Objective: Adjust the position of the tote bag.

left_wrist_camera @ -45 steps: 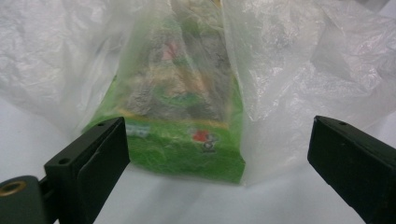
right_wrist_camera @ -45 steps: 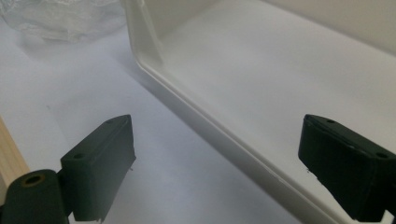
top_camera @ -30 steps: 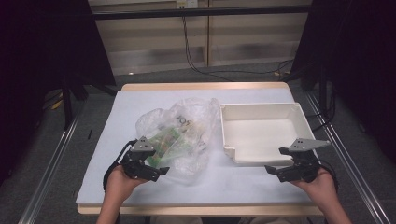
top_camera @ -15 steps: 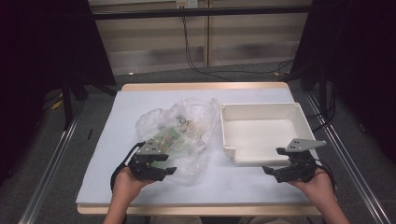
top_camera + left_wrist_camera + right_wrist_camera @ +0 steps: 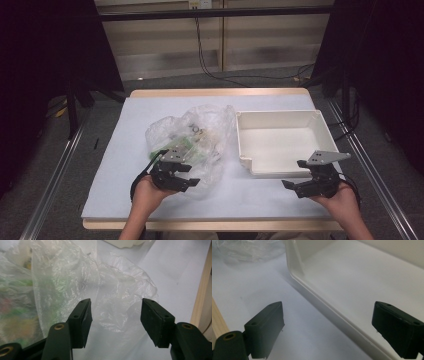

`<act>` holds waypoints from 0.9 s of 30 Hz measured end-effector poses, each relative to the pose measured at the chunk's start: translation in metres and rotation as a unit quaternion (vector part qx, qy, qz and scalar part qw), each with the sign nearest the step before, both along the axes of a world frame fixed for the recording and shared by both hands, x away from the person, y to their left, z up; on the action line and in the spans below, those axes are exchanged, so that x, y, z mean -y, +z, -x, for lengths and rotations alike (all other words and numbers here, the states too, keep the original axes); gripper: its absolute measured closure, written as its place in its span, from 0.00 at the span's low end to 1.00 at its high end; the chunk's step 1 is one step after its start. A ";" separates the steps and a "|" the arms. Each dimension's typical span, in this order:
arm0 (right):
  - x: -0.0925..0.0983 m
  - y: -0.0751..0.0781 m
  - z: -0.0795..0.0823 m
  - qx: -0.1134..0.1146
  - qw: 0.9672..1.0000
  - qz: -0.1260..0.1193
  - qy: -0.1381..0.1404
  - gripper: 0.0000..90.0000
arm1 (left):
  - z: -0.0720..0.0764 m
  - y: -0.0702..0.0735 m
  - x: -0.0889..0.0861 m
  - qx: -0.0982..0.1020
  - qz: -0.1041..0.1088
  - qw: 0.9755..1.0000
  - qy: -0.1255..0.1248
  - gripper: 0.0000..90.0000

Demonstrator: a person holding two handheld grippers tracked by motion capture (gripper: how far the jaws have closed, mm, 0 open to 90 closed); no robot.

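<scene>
A crumpled clear plastic bag point(image 5: 207, 125) lies mid-table with green and pale packets point(image 5: 186, 145) inside. My left gripper point(image 5: 192, 181) is at the bag's near edge, pointing right. In the left gripper view its jaws point(image 5: 115, 307) stand partly apart with loose bag film point(image 5: 112, 287) between them; they have just been closing, and the pads do not press on the film. My right gripper point(image 5: 295, 174) rests in front of the white tray point(image 5: 280, 171), wide open point(image 5: 327, 315), with the tray's near rim point(image 5: 332, 312) running between its jaws and nothing held.
The tray is empty and sits at the right of the white table cover point(image 5: 250, 195). The wooden table edge point(image 5: 210, 225) runs along the front. Metal rails point(image 5: 55, 190) flank the table, and cables point(image 5: 210, 60) hang at the back.
My left gripper has shifted right along the bag's near edge and its jaws have narrowed. The right gripper has stayed put.
</scene>
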State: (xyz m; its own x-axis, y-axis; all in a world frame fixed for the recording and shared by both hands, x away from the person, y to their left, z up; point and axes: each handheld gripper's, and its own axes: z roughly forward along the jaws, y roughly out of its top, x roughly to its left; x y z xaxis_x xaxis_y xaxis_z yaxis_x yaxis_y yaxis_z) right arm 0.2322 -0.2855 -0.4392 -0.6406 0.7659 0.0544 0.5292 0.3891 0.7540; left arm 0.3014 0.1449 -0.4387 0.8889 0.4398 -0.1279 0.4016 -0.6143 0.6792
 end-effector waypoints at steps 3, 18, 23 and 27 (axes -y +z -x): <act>0.001 -0.001 0.002 0.000 1.000 0.002 -0.003 0.11 | -0.004 -0.005 0.006 -0.015 -0.005 1.000 0.004 0.42; 0.001 0.000 0.005 0.003 1.000 0.000 -0.003 0.11 | 0.002 -0.029 0.020 -0.006 -0.063 0.998 -0.027 0.67; -0.004 -0.001 0.000 -0.001 1.000 0.001 0.009 0.11 | 0.006 -0.029 0.015 -0.019 -0.052 0.998 -0.011 0.96; -0.007 -0.001 -0.003 0.000 1.000 0.000 0.014 0.11 | 0.010 -0.030 0.014 -0.033 -0.040 0.999 0.006 1.00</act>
